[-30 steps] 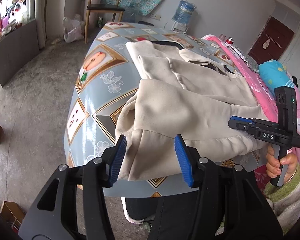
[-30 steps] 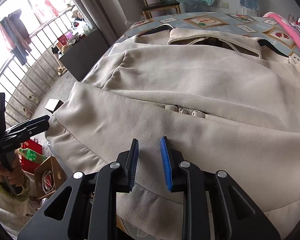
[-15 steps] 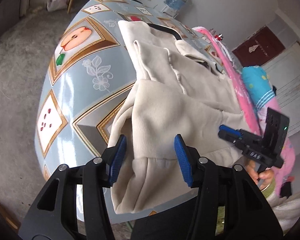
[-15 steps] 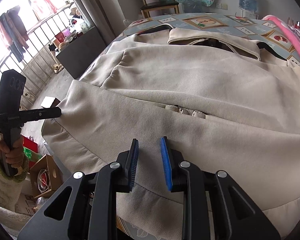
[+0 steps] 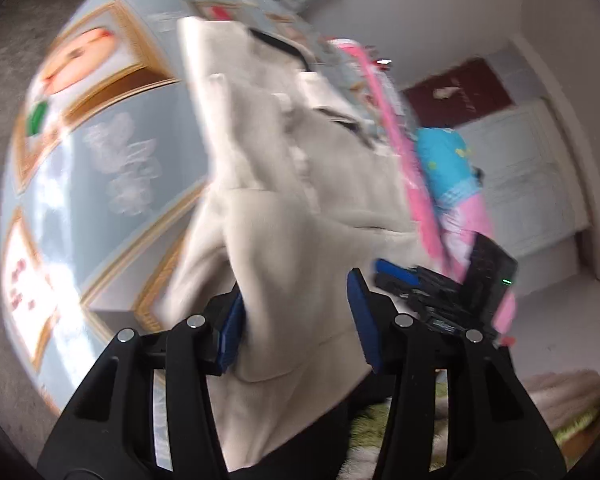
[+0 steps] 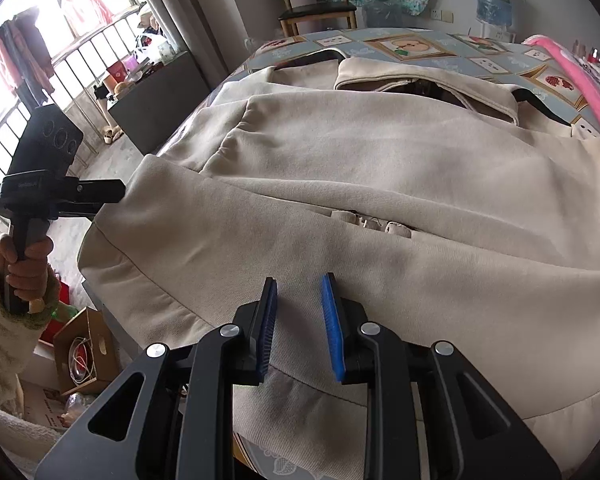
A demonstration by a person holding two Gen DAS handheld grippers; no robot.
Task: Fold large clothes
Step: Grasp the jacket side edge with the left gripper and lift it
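Counter (image 6: 456, 50) carrying a blue-grey patterned cloth with framed fruit pictures; its left side is showing bare in the left wrist view (image 5: 112, 184).

Beige coat (image 6: 380, 184) is lying spread across most of the counter, collar end pointing toward the far side, hem hanging over the near edge. One sleeve is lying folded across the body. The coat's left corner is drooping past the counter edge (image 5: 284, 280).

Pink bedding (image 6: 576, 68) is running along the counter's far right side.

Cardboard box (image 6: 86, 350) is sitting on the floor below the counter's left corner.

Left tongs (image 5: 296, 316) are standing half open, with the coat's hanging corner between the blue pads; left pad is touching the fabric, right pad is standing clear. This view is blurred. Seen from the right wrist, the same tongs (image 6: 116, 194) are meeting the coat's left edge, a hand (image 6: 24, 268) in a knitted cuff gripping the handle.

Right tongs (image 6: 300, 324) are hovering over the hem, jaws narrowly parted, nothing pinched between them.
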